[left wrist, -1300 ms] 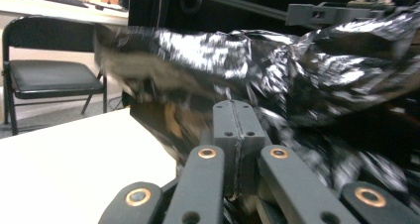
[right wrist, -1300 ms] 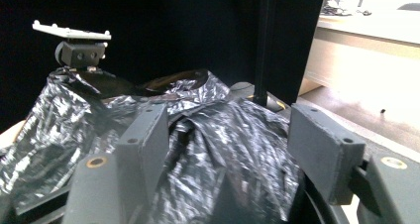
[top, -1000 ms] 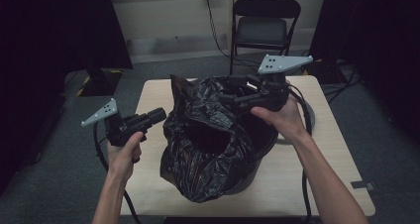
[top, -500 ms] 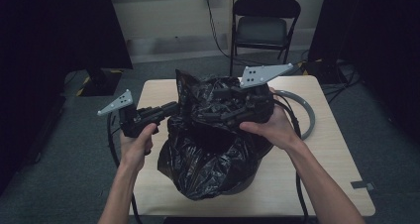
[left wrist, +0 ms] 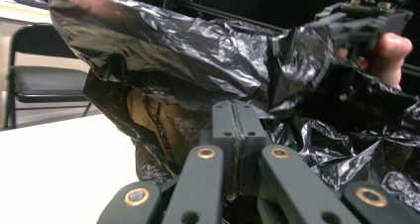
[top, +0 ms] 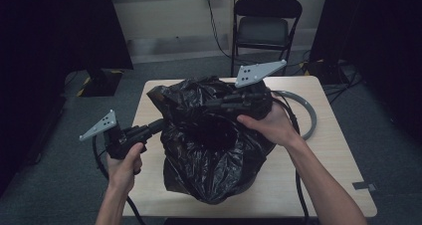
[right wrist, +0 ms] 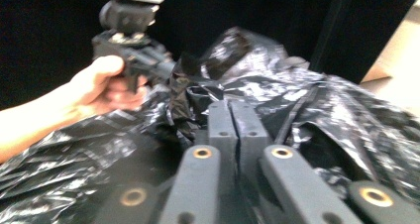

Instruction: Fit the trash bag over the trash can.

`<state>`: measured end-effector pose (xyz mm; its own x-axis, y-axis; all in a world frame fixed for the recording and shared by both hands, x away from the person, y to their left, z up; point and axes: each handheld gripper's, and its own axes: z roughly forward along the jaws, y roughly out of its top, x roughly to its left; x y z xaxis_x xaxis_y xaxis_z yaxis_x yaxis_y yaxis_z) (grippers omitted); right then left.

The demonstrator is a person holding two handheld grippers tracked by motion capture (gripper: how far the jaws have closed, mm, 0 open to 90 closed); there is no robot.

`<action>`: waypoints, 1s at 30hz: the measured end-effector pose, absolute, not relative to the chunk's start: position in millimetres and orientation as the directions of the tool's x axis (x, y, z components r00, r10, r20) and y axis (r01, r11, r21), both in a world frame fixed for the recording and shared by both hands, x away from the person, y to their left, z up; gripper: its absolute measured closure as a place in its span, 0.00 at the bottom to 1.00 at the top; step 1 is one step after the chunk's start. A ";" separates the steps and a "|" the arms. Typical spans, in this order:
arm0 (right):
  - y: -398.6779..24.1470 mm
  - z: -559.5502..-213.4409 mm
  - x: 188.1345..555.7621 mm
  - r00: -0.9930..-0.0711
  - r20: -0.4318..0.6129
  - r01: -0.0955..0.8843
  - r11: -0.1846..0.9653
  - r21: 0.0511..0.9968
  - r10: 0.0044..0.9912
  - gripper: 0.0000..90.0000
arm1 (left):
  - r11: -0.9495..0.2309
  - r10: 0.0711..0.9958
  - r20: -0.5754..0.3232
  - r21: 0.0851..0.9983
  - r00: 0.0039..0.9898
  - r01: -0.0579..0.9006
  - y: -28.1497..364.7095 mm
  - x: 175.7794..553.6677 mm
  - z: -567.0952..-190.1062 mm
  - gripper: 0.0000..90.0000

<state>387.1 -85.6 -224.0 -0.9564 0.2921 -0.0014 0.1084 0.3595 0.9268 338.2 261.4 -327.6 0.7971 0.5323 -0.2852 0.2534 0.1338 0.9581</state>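
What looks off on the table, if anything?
Nothing spilled or torn. The black trash bag slumps crumpled over the bin under it, mouth gaping. A grey ring lies loose on the table beside the bag, partly under the cable.

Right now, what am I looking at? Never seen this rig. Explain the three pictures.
No robot here: a person holds a hand-held two-jaw gripper in each hand. The high view looks down on the table. The other two pictures come from cameras riding on each gripper, looking along its black jaws. On the table sits a crumpled black bag with its mouth open upward, and a grey ring lies behind it. The left gripper is shut at the bag's left rim; the right gripper, whose jaws have just closed, is at the far rim. Whether either pinches plastic isn't clear.
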 end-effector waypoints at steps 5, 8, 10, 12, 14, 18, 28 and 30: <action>-100.7 -217.4 395.1 -0.940 0.011 0.116 0.291 0.950 0.340 1.00 | 0.105 0.539 -0.262 0.964 0.800 0.245 257.0 331.5 -329.9 1.00; -117.6 -213.5 406.4 -0.916 0.013 0.128 0.261 0.957 0.402 1.00 | 0.094 0.537 -0.256 0.965 0.803 0.245 257.3 329.1 -330.9 1.00; -130.4 -214.5 417.4 -0.891 0.039 0.157 0.226 0.961 0.452 1.00 | 0.084 0.541 -0.252 0.965 0.802 0.247 257.3 328.6 -331.5 1.00; -142.3 -217.8 426.8 -0.872 0.061 0.175 0.191 0.966 0.486 1.00 | 0.080 0.543 -0.251 0.965 0.801 0.249 257.7 327.7 -332.4 0.99; -152.5 -222.9 434.7 -0.855 0.088 0.192 0.153 0.969 0.511 1.00 | 0.077 0.542 -0.253 0.965 0.801 0.252 258.2 327.0 -333.0 0.99; -164.5 -235.3 452.6 -0.821 0.130 0.230 0.114 0.967 0.556 1.00 | 0.064 0.546 -0.246 0.965 0.801 0.253 258.7 327.0 -332.1 0.99; -182.3 -272.1 494.0 -0.742 0.227 0.331 0.050 0.942 0.630 1.00 | 0.058 0.545 -0.240 0.967 0.803 0.249 261.6 327.0 -328.5 0.97; -181.8 -275.7 496.6 -0.742 0.229 0.338 0.056 0.940 0.630 1.00 | 0.060 0.546 -0.232 0.969 0.805 0.239 262.4 327.4 -325.6 0.90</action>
<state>496.6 -181.8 -275.7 -0.7418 0.6303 0.2293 0.3377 0.0556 0.9396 327.4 262.4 -325.6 0.8047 0.5463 -0.2323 0.2388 0.0604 0.9692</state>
